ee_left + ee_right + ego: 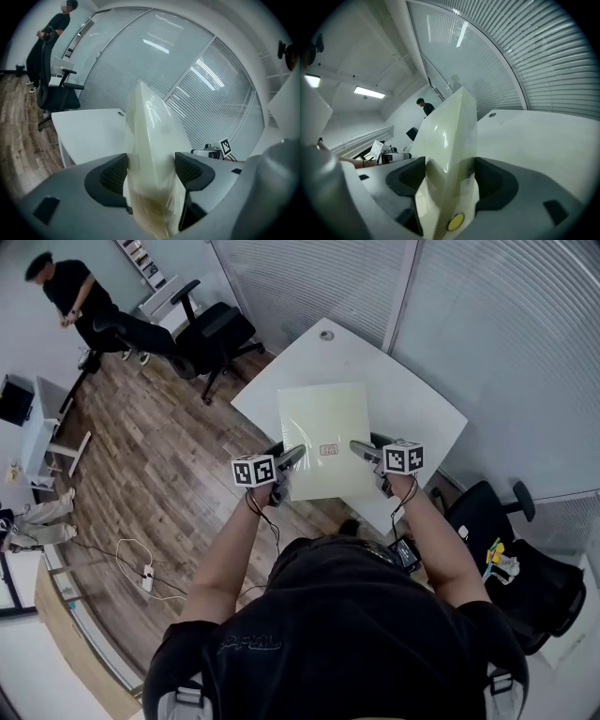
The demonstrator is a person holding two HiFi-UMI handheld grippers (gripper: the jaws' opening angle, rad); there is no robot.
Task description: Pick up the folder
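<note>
A pale yellow translucent folder (pixel 325 439) is held flat above the white table (pixel 412 399), lifted off it. My left gripper (pixel 292 457) is shut on the folder's near left edge. My right gripper (pixel 361 450) is shut on its near right edge. In the left gripper view the folder (pixel 150 154) stands edge-on between the dark pads (pixel 112 176). The right gripper view shows the folder (pixel 450 154) clamped the same way, with a round yellow snap near its bottom. The far part of the folder reaches out over the table.
A black office chair (pixel 211 334) stands beyond the table on the wood floor, and another black chair (pixel 506 549) is at my right. A person in black (pixel 70 292) stands far left. Glass walls with blinds (pixel 506 324) close off the back. Cables (pixel 141 568) lie on the floor.
</note>
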